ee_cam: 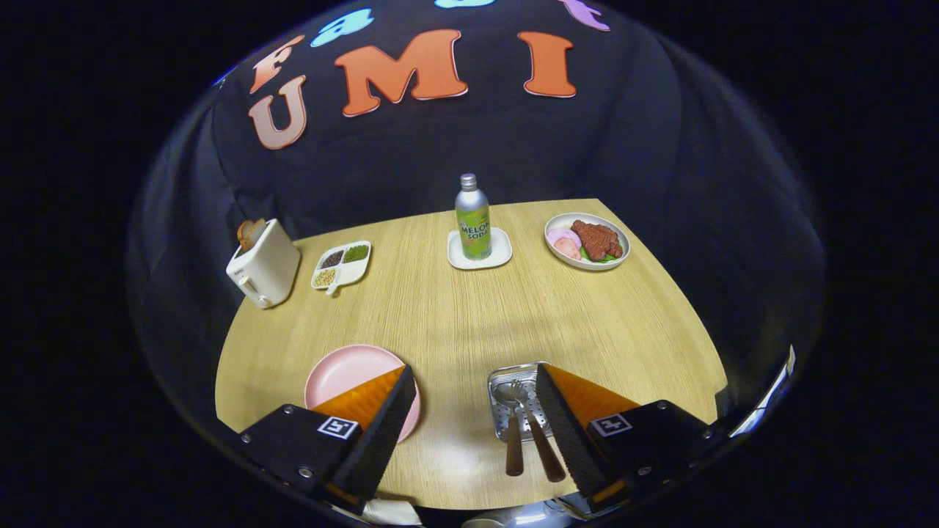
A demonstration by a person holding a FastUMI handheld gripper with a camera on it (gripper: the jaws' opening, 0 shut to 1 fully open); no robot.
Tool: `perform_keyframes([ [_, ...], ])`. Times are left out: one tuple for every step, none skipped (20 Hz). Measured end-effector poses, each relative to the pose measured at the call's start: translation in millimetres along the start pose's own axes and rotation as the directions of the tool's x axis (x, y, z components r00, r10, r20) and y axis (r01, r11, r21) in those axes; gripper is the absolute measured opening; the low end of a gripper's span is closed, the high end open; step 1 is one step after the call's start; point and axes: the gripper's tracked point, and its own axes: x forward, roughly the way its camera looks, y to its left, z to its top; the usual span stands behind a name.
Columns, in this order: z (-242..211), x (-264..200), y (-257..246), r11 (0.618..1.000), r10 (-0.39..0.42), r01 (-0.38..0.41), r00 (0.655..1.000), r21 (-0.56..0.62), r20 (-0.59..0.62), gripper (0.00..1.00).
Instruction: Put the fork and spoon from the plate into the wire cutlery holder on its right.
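I observe the tool (473, 396) released, its fingers spread wide with nothing between them, hovering above the near edge of the wooden surface (469, 315). The fork (534, 429) and spoon (510, 425) lie side by side in the perforated metal cutlery holder (499, 381), heads away from me and brown handles overhanging its near rim, just inside the right finger; the pink plate (348, 370) sits bare behind the left finger. Beyond, I note a toaster (264, 264), a divided condiment dish (342, 265), a soda bottle (473, 220) on a coaster (499, 253) and a plate of meat (587, 240).

Cloth-walled booth, set dining table (469, 315)
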Motion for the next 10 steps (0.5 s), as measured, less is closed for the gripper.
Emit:
perform_keyframes([
  [0, -1, 11, 0.999, 0.023, -0.024, 0.999, 0.034, 0.026, 0.99],
  [-1, -3, 24, 0.997, 0.064, -0.066, 0.997, 0.046, 0.040, 0.99],
  [-6, -6, 30, 0.995, 0.085, -0.087, 0.996, 0.040, 0.042, 0.98],
  [-9, -5, 30, 0.997, 0.081, -0.081, 0.996, 0.018, 0.044, 0.99],
  [-9, -5, 26, 0.998, 0.064, -0.063, 0.997, -0.012, 0.048, 0.98],
  [-7, -6, 23, 0.998, 0.050, -0.048, 0.997, -0.042, 0.052, 0.99],
  [-5, -7, 24, 0.997, 0.045, -0.041, 0.997, -0.059, 0.059, 0.99],
  [-1, -10, 25, 0.997, 0.052, -0.048, 0.996, -0.060, 0.066, 0.99],
  [3, -11, 30, 0.997, 0.065, -0.062, 0.995, -0.046, 0.074, 0.99],
  [6, -13, 34, 0.996, 0.081, -0.079, 0.993, -0.028, 0.082, 0.98],
])
